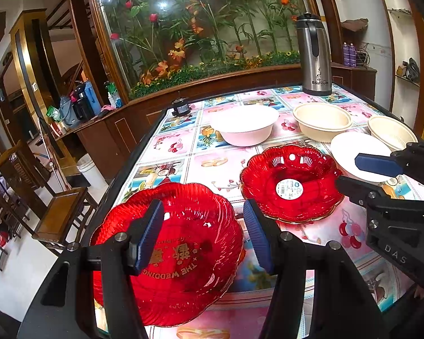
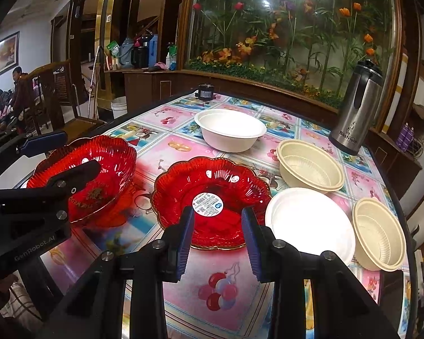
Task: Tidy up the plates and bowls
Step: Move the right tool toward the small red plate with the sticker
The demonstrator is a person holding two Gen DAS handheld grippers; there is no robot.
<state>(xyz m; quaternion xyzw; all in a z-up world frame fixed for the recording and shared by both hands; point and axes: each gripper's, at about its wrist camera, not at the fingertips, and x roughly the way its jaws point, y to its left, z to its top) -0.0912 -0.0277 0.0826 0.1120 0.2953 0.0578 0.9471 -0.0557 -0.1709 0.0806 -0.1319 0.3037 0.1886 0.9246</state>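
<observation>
Two handheld grippers hover over a flower-patterned table (image 2: 183,147) crowded with dishes waiting to be sorted. The left gripper (image 1: 203,223) stands spread and empty, its blue pads straddling the far rim of a red ribbed bowl (image 1: 183,268) with gold lettering that sits right beneath it. The right gripper (image 2: 217,237) is parted more narrowly, also holding nothing, poised at the near edge of a red scalloped plate (image 2: 212,197) with a white sticker at its centre.

Both red pieces look like thin, glossy plastic: light, stiff and likely slippery, so a pinch across the rim seems the surest hold.

Just right of the right gripper lies a white plate (image 2: 308,220), with two cream bowls (image 2: 310,166) (image 2: 378,234) beyond and beside it, apparently light disposable ware that may flex under a hard squeeze. Farther ahead sits a white bowl (image 2: 230,132). A steel thermos (image 2: 356,107) stands at the far right corner, well clear, and a small dark jar (image 2: 204,91) at the far edge.
</observation>
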